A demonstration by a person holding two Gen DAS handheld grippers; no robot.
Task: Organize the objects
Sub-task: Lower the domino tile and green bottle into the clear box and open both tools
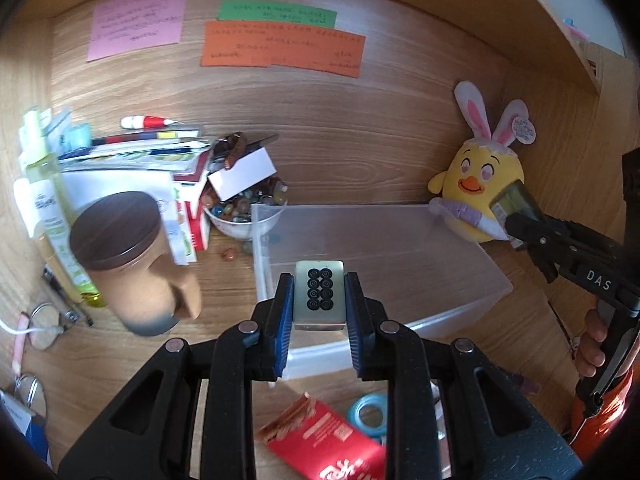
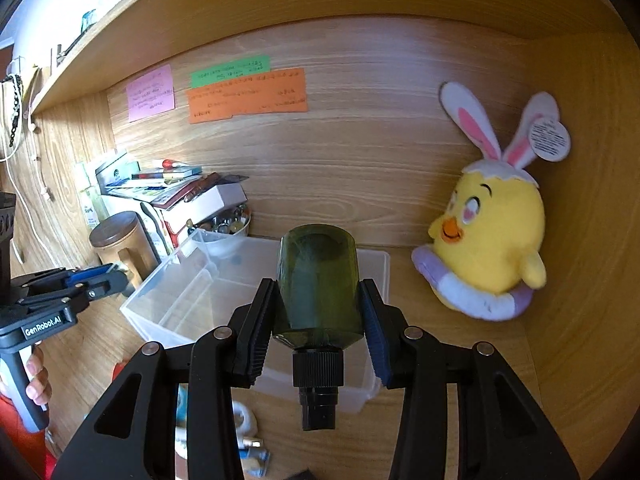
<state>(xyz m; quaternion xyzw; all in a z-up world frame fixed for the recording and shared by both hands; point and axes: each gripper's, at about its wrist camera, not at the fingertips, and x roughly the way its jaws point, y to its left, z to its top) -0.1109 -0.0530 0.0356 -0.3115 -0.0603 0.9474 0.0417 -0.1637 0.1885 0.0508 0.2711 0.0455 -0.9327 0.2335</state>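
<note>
My left gripper (image 1: 320, 300) is shut on a mahjong tile (image 1: 319, 294) with black circles, held above the near part of a clear plastic box (image 1: 460, 264). My right gripper (image 2: 318, 312) is shut on a dark green spray bottle (image 2: 318, 280), cap toward the camera, held over the same box (image 2: 168, 304). The right gripper also shows at the right of the left wrist view (image 1: 516, 216), with the bottle (image 1: 516, 200) in front of the plush. The left gripper shows at the left of the right wrist view (image 2: 116, 270).
A yellow chick plush (image 2: 492, 240) with bunny ears sits at the right wall. A brown lidded mug (image 1: 132, 264), a bowl of marbles (image 1: 240, 212), stacked books and boxes (image 1: 132, 160) and bottles crowd the left. A red packet (image 1: 324, 440) and blue tape roll (image 1: 370, 414) lie near.
</note>
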